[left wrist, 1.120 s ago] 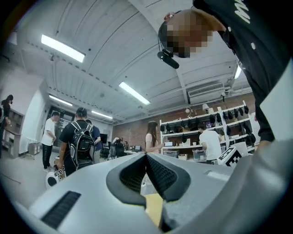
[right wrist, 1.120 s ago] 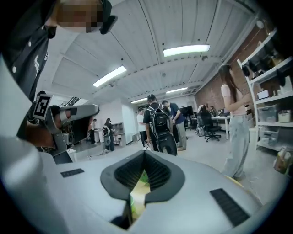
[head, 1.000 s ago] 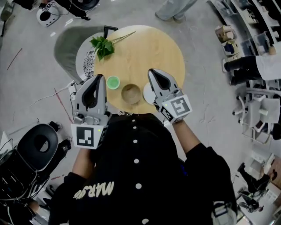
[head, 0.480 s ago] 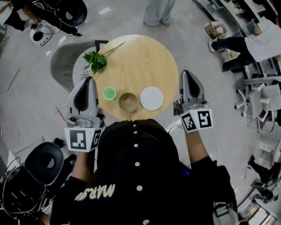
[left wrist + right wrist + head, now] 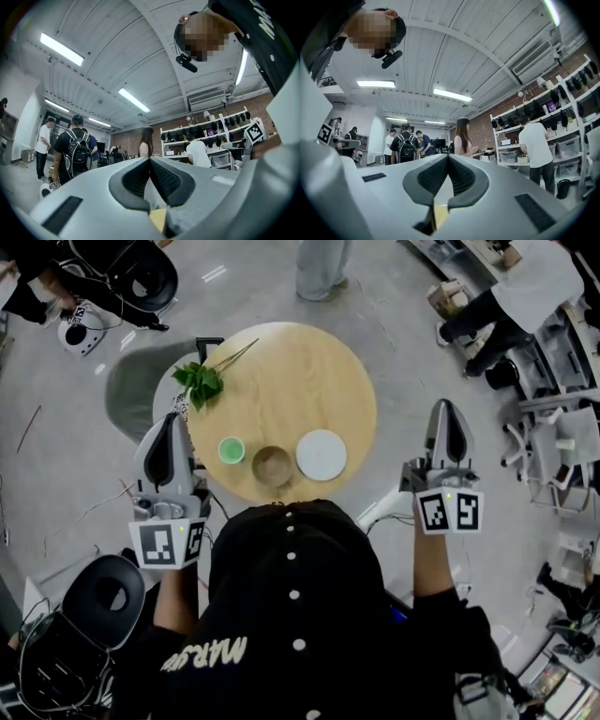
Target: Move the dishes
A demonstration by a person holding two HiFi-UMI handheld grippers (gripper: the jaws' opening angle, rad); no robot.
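On the round wooden table (image 5: pixel 300 371) three dishes stand in a row near the front edge: a small green cup (image 5: pixel 232 450), a tan bowl (image 5: pixel 272 465) and a white plate (image 5: pixel 322 454). My left gripper (image 5: pixel 169 424) is held off the table's left side and my right gripper (image 5: pixel 446 412) well off its right side. Both are raised and point level into the room. In the left gripper view the left gripper (image 5: pixel 150 160) has its jaws closed together with nothing held. The right gripper (image 5: pixel 448 157) in its own view looks the same.
A leafy green sprig (image 5: pixel 202 381) lies at the table's left rear. A grey chair (image 5: pixel 141 381) stands left of the table. A black round stool (image 5: pixel 103 596) is at lower left. People stand near shelving (image 5: pixel 534 122) across the room.
Both grippers have moved outward and away from the dishes, the right one from over the white plate to far right of the table, the left one farther left. The dishes stayed put.
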